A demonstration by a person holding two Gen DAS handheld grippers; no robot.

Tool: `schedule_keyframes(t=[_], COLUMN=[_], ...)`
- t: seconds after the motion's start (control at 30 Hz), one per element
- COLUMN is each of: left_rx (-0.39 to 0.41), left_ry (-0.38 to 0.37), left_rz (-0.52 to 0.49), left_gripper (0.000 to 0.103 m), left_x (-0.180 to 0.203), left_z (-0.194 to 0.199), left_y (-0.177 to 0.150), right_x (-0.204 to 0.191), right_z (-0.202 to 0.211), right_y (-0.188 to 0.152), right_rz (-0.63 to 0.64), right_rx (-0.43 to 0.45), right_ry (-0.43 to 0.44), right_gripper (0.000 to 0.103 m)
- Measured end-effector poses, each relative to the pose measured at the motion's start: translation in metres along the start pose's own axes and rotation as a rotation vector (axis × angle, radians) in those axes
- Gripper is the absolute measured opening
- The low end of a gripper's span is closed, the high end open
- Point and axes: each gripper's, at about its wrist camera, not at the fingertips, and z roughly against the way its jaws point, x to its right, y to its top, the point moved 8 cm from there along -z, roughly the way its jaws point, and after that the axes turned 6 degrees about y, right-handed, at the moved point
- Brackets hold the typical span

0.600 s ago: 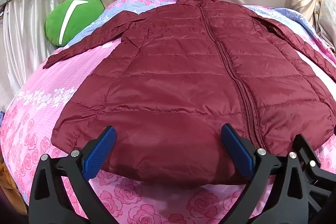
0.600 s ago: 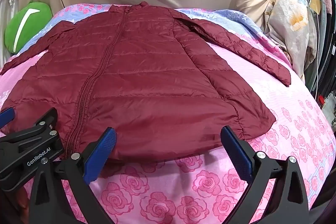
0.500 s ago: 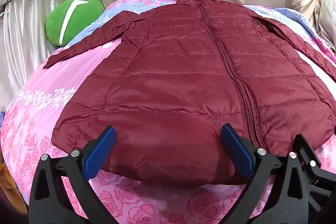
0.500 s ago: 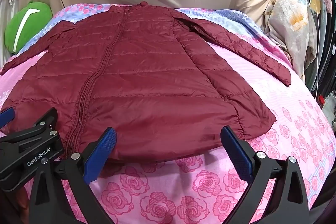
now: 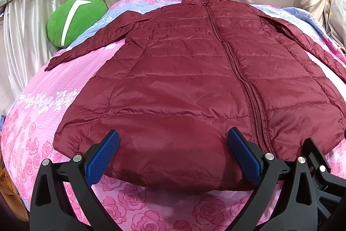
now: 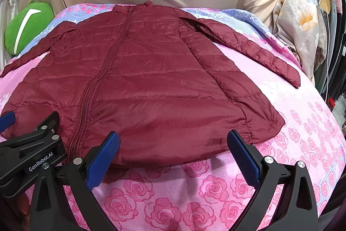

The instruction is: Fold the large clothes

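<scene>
Your red jacket (image 5: pixel 194 83) lies flat, zipped up, on the rosy bed (image 5: pixel 43 122). Both tools, left tool (image 5: pixel 173 153) and right tool (image 6: pixel 173 153), are wide and hold nothing. Pick one sleeve (image 6: pixel 255 51) and fold it in neatly.

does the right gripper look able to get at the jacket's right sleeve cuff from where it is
Probably yes. The right gripper is open at the hem, and the sleeve cuff lies flat on bare bedsheet with nothing between, though it is a longish reach.
</scene>
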Motion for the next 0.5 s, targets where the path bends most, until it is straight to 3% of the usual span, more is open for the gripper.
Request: schedule_keyframes(t=[0.5], left_rx=[0.000], left_ry=[0.002], left_rz=[-0.003], left_gripper=[0.098], left_x=[-0.0024], left_z=[-0.0024], left_y=[-0.0050], right_x=[0.0016], right_z=[-0.0001], right_y=[-0.0002], right_rz=[0.000], right_rx=[0.001], right_ry=[0.001], right_gripper=[0.098])
